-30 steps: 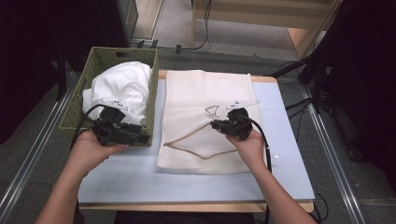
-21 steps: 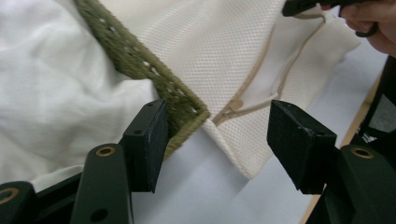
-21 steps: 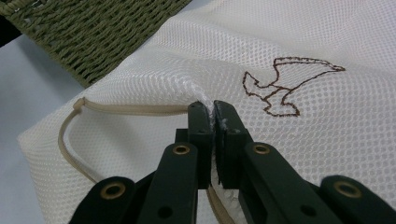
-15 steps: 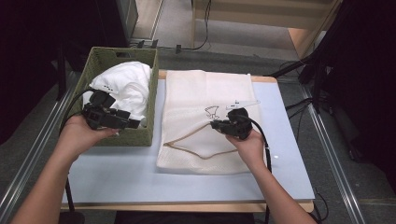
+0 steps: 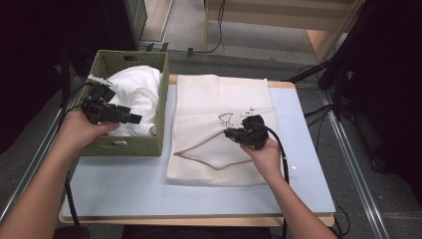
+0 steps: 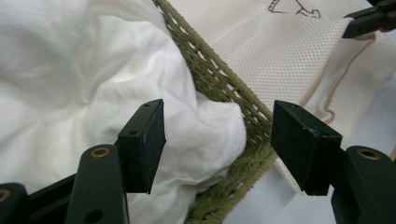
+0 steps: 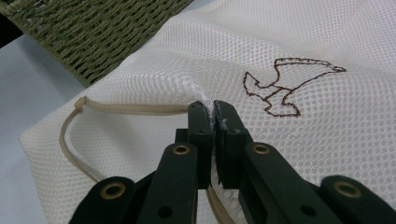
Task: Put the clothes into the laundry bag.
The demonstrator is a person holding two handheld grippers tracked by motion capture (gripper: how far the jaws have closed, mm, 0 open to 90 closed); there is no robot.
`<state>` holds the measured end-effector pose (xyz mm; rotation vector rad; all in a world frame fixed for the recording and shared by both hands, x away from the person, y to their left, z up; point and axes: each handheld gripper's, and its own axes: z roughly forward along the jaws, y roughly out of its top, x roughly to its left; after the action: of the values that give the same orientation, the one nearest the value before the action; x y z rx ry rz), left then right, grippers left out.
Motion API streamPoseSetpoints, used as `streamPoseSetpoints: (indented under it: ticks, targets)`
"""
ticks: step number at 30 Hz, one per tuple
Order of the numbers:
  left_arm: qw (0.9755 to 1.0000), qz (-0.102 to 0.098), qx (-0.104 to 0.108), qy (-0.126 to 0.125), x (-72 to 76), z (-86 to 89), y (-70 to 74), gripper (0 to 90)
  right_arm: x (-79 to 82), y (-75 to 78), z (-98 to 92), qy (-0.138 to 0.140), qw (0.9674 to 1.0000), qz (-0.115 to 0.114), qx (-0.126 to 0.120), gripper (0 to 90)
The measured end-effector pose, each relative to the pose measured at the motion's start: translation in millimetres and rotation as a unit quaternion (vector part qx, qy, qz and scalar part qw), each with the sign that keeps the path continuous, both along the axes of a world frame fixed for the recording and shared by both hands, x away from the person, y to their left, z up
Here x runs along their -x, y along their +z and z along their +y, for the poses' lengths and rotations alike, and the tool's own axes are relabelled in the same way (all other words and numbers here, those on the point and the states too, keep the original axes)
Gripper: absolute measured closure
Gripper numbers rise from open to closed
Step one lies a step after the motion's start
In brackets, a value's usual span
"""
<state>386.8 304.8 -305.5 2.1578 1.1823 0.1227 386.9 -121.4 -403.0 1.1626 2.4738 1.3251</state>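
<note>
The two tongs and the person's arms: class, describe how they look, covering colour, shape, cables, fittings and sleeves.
Both tongs are black. The left tongs end in two flat rectangular pads on arms with brass-coloured rivets. The right tongs have the same black arms and brass rivets, with narrower-looking pad edges. A black cable trails from the right tongs along the forearm. Both forearms are bare, with no sleeves in view.

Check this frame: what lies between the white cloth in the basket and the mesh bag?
The basket's woven right wall separates the white cloth from the mesh bag. The left gripper view shows it as well, running diagonally between them.
</note>
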Motion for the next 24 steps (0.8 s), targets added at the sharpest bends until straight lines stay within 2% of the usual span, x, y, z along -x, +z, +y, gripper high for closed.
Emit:
streamPoseSetpoints:
  ticks: [8,14,16,19,22,24]
  targets:
    - [0.9999,0.003,-0.001,0.016,-17.1,11.6,0.3,36.2,0.1,0.2,0.3,0.001,1.0,0.0,0.0,87.7]
    - [0.9995,-0.003,-0.017,0.027,-30.0,19.3,2.0,36.1,0.0,0.2,0.4,0.001,1.0,0.0,0.0,87.7]
    - [0.9992,0.001,-0.016,0.035,-34.8,21.8,2.2,36.3,-0.1,0.2,0.4,0.001,1.0,0.0,0.001,87.7]
    - [0.9985,-0.006,-0.026,0.049,-45.6,29.3,-1.3,35.9,-0.4,-0.1,0.7,0.001,1.0,0.002,0.0,87.7]
    - [0.9981,-0.004,-0.022,0.057,-50.9,32.6,-4.9,34.6,-0.5,-0.3,0.9,0.002,1.0,0.001,0.0,87.7]
    - [0.9976,-0.01,-0.028,0.062,-57.9,35.2,-11.0,31.9,-0.7,-0.3,0.9,0.001,1.0,0.001,-0.001,87.7]
